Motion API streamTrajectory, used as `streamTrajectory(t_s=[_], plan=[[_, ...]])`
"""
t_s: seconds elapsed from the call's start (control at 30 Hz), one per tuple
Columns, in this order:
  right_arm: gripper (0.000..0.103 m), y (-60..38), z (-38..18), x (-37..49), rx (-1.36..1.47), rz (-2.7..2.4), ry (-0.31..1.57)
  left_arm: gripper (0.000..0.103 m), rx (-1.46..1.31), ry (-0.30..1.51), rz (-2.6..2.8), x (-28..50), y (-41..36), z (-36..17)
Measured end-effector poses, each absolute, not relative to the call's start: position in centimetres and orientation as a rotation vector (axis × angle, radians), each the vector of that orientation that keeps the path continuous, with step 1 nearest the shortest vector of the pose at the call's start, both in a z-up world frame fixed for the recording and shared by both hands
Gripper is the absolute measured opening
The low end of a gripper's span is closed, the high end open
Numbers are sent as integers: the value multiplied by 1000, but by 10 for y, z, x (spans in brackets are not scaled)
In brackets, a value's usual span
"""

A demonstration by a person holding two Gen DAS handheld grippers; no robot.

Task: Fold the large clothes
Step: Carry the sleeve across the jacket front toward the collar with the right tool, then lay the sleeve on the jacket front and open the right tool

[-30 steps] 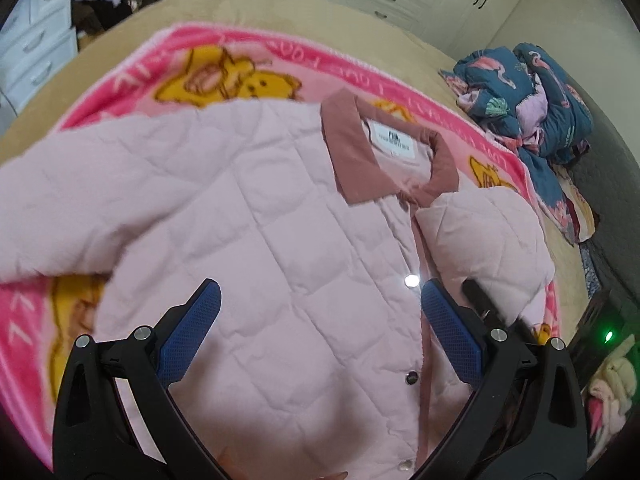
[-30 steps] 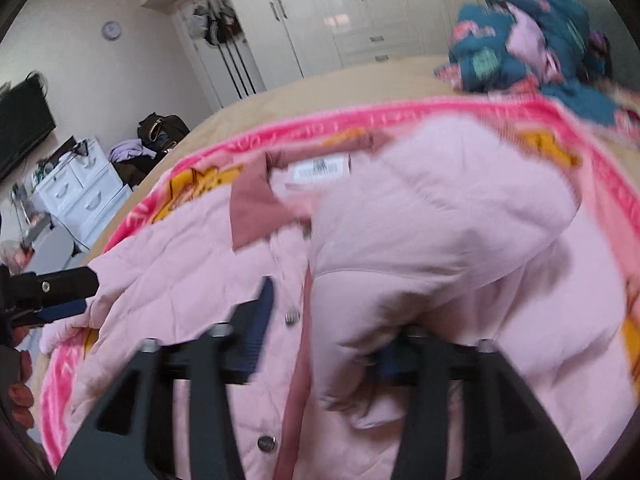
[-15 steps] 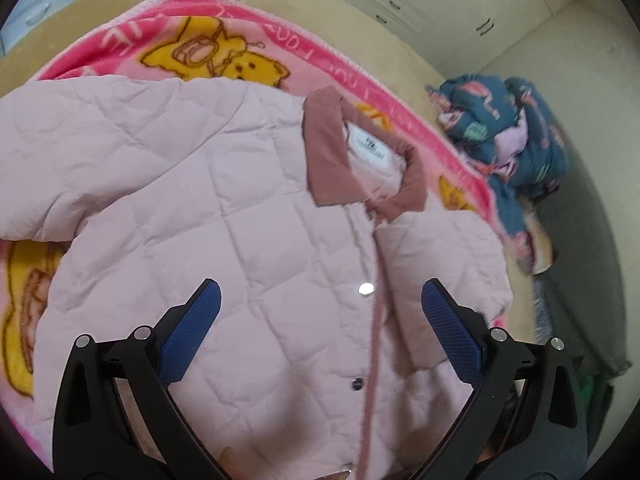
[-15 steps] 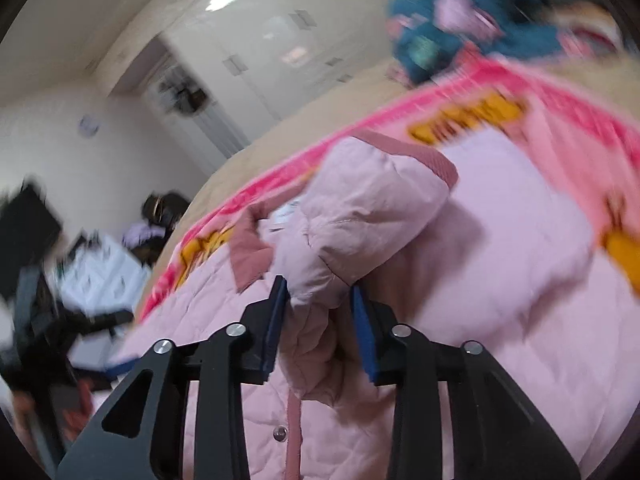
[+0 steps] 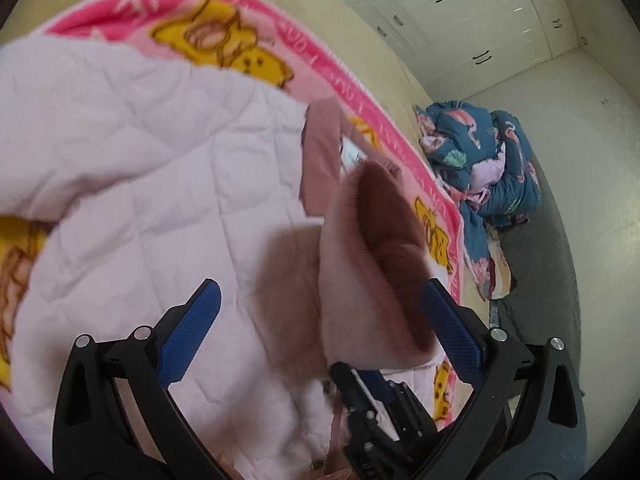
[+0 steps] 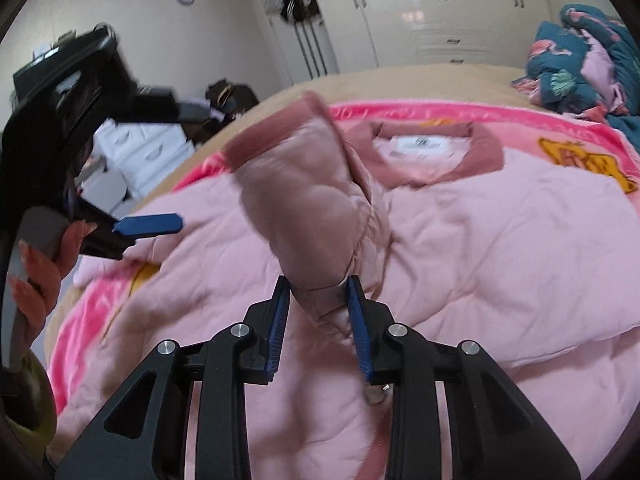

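Right gripper (image 6: 318, 300), clamped on the sleeve (image 6: 304, 208), holds it cuff-up above the jacket (image 6: 500, 248) front; left gripper (image 5: 320, 332) gapes, empty, alongside.

Even, soft indoor light, moderately bright, no hard shadows. Ceiling-light glare reflected on glossy wardrobe doors (image 6: 420, 16). Soft shadow under the raised sleeve (image 5: 372, 264) on the pink jacket (image 5: 160, 184). Strong fisheye bending in both views, black vignette in all 4 corners. Motion blur on the sleeve in both views and on the left gripper (image 6: 148, 224) at the right view's left edge. Near sleeve cuff out of focus in left view; blanket (image 5: 248, 52) print slightly smeared. Right gripper (image 6: 318, 304) sharp.
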State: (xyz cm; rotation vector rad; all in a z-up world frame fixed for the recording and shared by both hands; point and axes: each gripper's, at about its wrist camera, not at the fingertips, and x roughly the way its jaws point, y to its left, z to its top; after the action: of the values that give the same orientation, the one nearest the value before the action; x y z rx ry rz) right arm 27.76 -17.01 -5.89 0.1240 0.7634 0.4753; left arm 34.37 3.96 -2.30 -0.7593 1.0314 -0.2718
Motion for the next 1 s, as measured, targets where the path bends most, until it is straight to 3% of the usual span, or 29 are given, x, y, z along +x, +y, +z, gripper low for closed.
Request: streamTrajectory(t_s=[0.17,0.23,0.5,0.57,0.6,0.67,0.7,1.0], plan=[[41,-165,-69,273,181,553,839,94,-801,1073,-268,346,41,-46],[52,-175,-67,270,223,552,849,94,-784,1092,-247,346,42,-53],[56,-253,-53,255,384,410,805,91,-650,1167,-203,344,24,-86],[56,-274,-50,250,411,362,793,64,-607,1157,-186,343,19,-84],[56,-283,-49,246,425,339,790,39,-601,1149,-188,342,18,-83],[56,-302,-49,244,450,293,777,26,-542,1132,-182,341,12,-77],[56,-316,-48,239,471,260,768,9,-514,1111,-179,339,10,-72],[58,-374,-27,243,435,87,704,6,-380,848,-237,342,10,24]])
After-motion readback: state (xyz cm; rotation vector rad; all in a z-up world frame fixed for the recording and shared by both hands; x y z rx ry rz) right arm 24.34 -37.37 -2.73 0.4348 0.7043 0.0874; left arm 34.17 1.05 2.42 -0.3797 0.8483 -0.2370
